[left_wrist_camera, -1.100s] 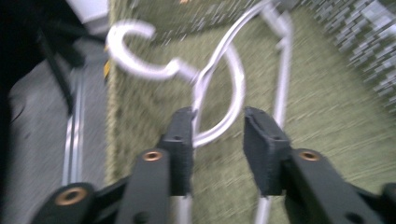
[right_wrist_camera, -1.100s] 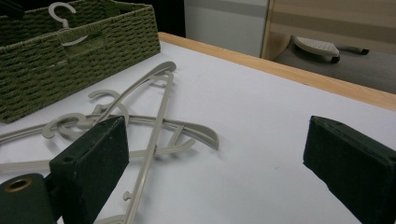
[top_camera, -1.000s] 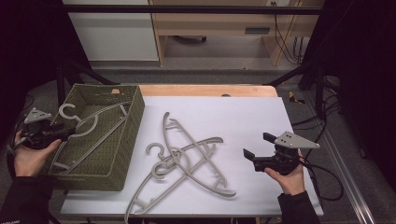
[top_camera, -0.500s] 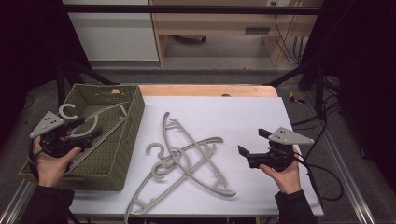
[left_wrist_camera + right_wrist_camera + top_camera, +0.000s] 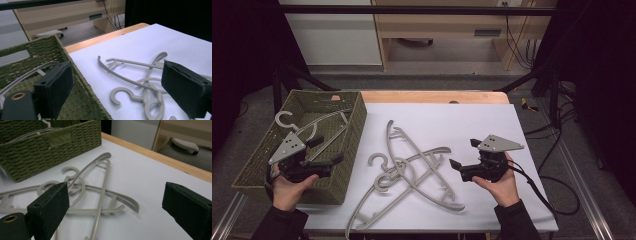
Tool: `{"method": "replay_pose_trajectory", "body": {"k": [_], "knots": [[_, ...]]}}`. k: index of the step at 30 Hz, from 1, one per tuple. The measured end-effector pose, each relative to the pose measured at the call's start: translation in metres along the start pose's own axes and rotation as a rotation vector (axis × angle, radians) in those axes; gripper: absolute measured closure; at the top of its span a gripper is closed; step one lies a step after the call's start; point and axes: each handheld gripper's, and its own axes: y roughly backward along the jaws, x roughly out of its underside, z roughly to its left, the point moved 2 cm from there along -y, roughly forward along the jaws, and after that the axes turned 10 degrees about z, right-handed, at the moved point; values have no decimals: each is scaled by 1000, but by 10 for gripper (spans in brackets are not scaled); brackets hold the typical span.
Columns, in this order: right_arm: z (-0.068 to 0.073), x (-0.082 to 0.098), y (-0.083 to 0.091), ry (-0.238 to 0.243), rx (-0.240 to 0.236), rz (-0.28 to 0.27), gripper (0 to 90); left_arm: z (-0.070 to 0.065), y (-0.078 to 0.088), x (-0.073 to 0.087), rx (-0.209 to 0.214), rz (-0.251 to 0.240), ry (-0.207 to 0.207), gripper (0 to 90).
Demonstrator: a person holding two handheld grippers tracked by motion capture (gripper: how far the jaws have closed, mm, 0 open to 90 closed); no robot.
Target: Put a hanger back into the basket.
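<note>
A green woven basket (image 5: 357,125) stands at the table's left with one grey hanger (image 5: 312,127) lying inside it. Several more grey hangers (image 5: 412,170) lie crossed in a pile on the white tabletop. My left gripper (image 5: 326,150) hovers over the basket's near right part and points toward the pile. Its jaws have just been opening and have nothing between them. In the left gripper view the basket's wall (image 5: 82,82) runs beneath the left gripper (image 5: 117,75). My right gripper (image 5: 463,153) is open just right of the pile and faces the hangers (image 5: 100,192).
The white tabletop (image 5: 472,120) has a wooden strip (image 5: 437,96) along its far edge. A black cable (image 5: 557,192) trails off the right side. A wooden desk (image 5: 447,25) and a white cabinet (image 5: 332,35) stand beyond the table.
My left hand has moved right, from the basket's left edge to its near right part, and its jaws stand wider. My right hand has slid left toward the hanger pile.
</note>
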Motion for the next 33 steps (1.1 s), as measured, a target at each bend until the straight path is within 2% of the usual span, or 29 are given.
{"method": "replay_pose_trajectory", "body": {"k": [2, 4, 6, 10, 11, 12, 16, 19, 21, 23, 24, 26, 27, 33], "knots": [[6, 0, -5, 11, -17, 27, 78, -3, -1, 3, 10, 4, -8, 99], [12, 1, -11, 23, -46, 57, 80, -5, -2, 4, 3, 0, -12, 98], [17, 3, -18, 16, -63, 96, 82, -6, -4, 4, 8, 8, -20, 96], [25, 6, -31, 46, -62, 172, 92, -7, -7, 6, 9, 22, -27, 86], [25, 6, -31, 46, -62, 172, 92, -7, -7, 6, 9, 22, -27, 86], [32, 8, -38, 67, -79, 211, 95, -7, -7, 6, 12, 20, -27, 85], [41, 8, -49, 87, -102, 255, 109, -6, -5, 6, 20, 21, -27, 78], [49, 10, -57, 103, -101, 290, 120, -5, -5, 7, 21, 28, -26, 72], [55, 11, -63, 113, -110, 315, 142, -4, -5, 6, 18, 26, -24, 71], [61, 12, -70, 130, -140, 333, 166, -2, -4, 6, 14, 27, -24, 71], [66, 13, -74, 131, -151, 353, 178, -2, -4, 6, 11, 29, -23, 71], [73, 15, -80, 146, -145, 395, 220, -1, -4, 7, 8, 31, -16, 71], [76, 17, -84, 148, -162, 411, 240, -1, -3, 7, 8, 30, -17, 71], [83, 25, -103, 143, -190, 487, 354, 0, -3, 7, 5, 32, -21, 71]]}}
